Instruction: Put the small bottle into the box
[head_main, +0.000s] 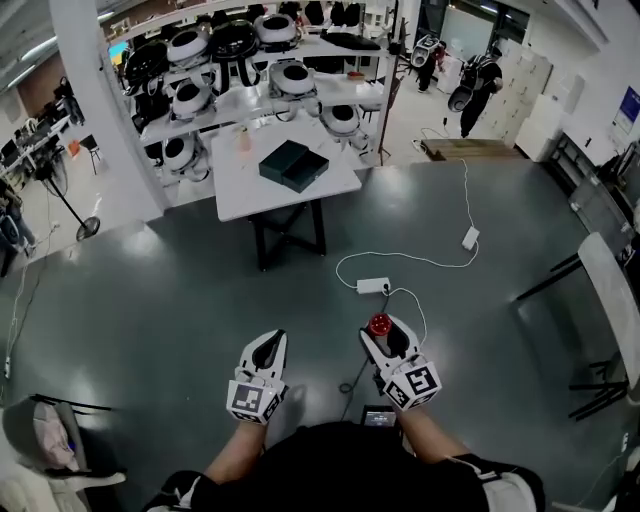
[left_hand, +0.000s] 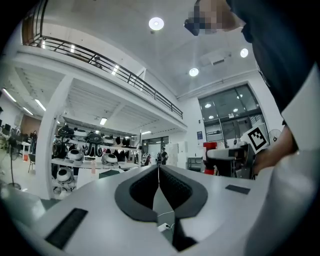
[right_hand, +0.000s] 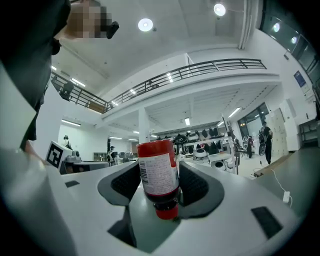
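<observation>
My right gripper (head_main: 381, 327) is shut on a small bottle (head_main: 379, 324) with a red body. In the right gripper view the bottle (right_hand: 158, 174) stands between the dark pads (right_hand: 196, 182) with its white label facing me and its red cap toward the camera. My left gripper (head_main: 270, 338) hangs beside it, jaws closed together with nothing in them (left_hand: 159, 168). The dark box (head_main: 290, 164) lies on a white table (head_main: 240, 188) far ahead of both grippers, across a stretch of grey floor.
Behind the table stand white shelves (head_main: 262, 100) full of black-and-white headsets. A power strip (head_main: 373, 285) and white cable (head_main: 420, 260) lie on the floor between me and the table. A chair (head_main: 608, 290) is at the right. A person (head_main: 478, 85) stands far back.
</observation>
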